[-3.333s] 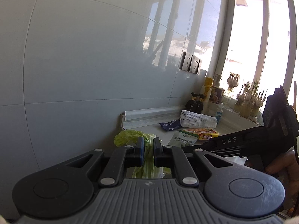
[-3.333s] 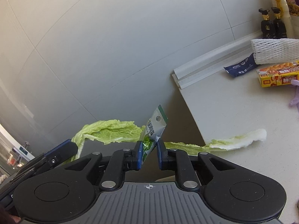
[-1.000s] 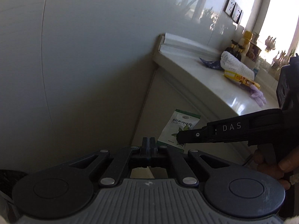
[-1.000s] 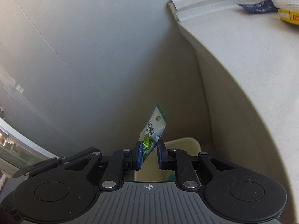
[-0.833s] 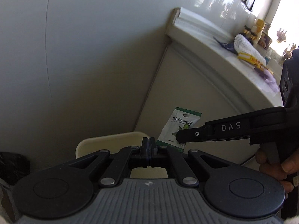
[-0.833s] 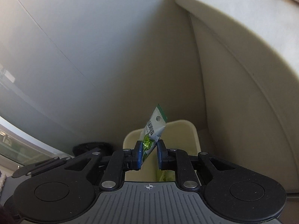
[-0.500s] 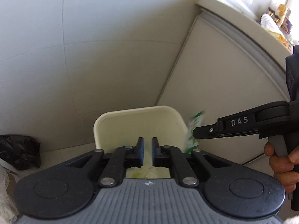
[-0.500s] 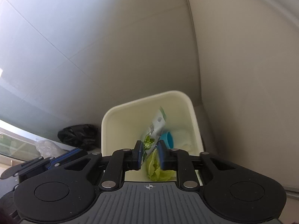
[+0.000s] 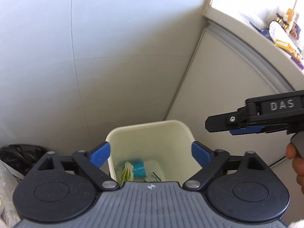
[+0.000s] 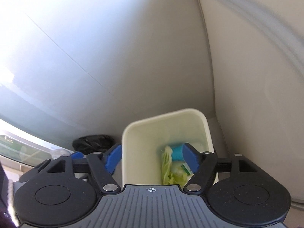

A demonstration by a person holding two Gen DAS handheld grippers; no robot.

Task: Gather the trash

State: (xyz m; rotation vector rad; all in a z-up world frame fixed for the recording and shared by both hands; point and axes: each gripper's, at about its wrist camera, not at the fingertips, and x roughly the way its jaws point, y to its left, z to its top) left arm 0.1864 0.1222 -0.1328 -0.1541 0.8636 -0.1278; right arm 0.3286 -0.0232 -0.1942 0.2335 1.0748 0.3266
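Note:
A cream bin (image 9: 148, 125) stands on the floor in the corner between wall and cabinet. In it lie a cabbage leaf (image 9: 126, 172), a blue cup (image 9: 139, 169) and a green-white packet (image 9: 153, 177). My left gripper (image 9: 151, 153) hangs over the bin, its jaws opening wide with nothing between them. My right gripper (image 10: 152, 159) is above the bin (image 10: 165, 114) too, jaws opening and empty, with the leaf (image 10: 167, 169) and packet (image 10: 187, 168) below. From the left wrist view the right gripper (image 9: 218, 122) shows side-on, held by a hand (image 9: 298, 163).
A black bag (image 9: 20, 152) lies on the floor left of the bin, against the grey wall. The cabinet side (image 9: 218, 85) rises right of the bin. Its countertop (image 9: 247, 30) carries a yellow box (image 9: 283, 44) and other items.
Both grippers sank from counter height to the bin and went from shut to wide open. The packet left the right gripper and now lies in the bin beside the leaf.

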